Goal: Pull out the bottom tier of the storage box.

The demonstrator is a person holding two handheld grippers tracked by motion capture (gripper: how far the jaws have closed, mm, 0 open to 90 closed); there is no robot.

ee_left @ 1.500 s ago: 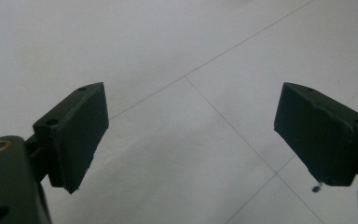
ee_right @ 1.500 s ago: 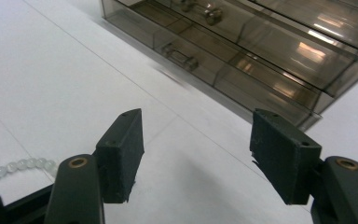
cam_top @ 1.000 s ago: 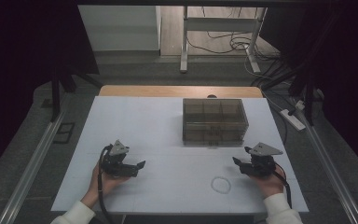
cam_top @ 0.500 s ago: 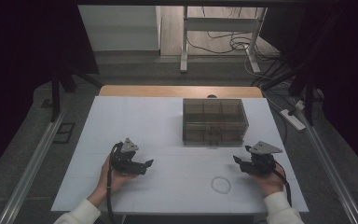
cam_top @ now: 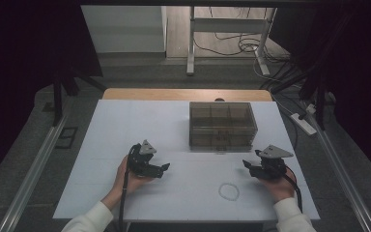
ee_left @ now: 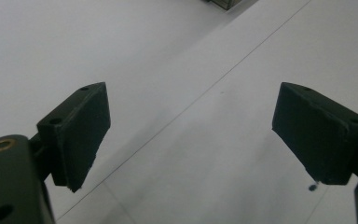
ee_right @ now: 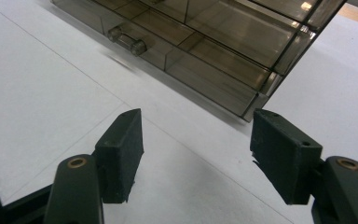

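High view: left gripper (cam_top: 163, 168) held low left of centre over the white table (cam_top: 111, 125), jaws spread and holding nothing, pointing toward the frame's right. Right gripper (cam_top: 247, 165) at lower right, likewise released, jaws aimed left. Smoky clear drawer box (cam_top: 222, 124) standing at centre, just above and between the 2 grippers, touching neither. Thin clear ring (cam_top: 229, 191) lying flat on the table at lower centre, near the right gripper and apart from it (too faint to identify further).

Left gripper view: 2 black pads (ee_left: 81, 133) wide apart at the left and right edges, bare white table between them, a corner of the box at the top edge.

Right gripper view: 2 jaws parted, nothing gripped. Box across the upper half of the frame, its clear bar handle (ee_right: 126, 41) at upper left of centre, drawer front closed, compartments visible through the walls.
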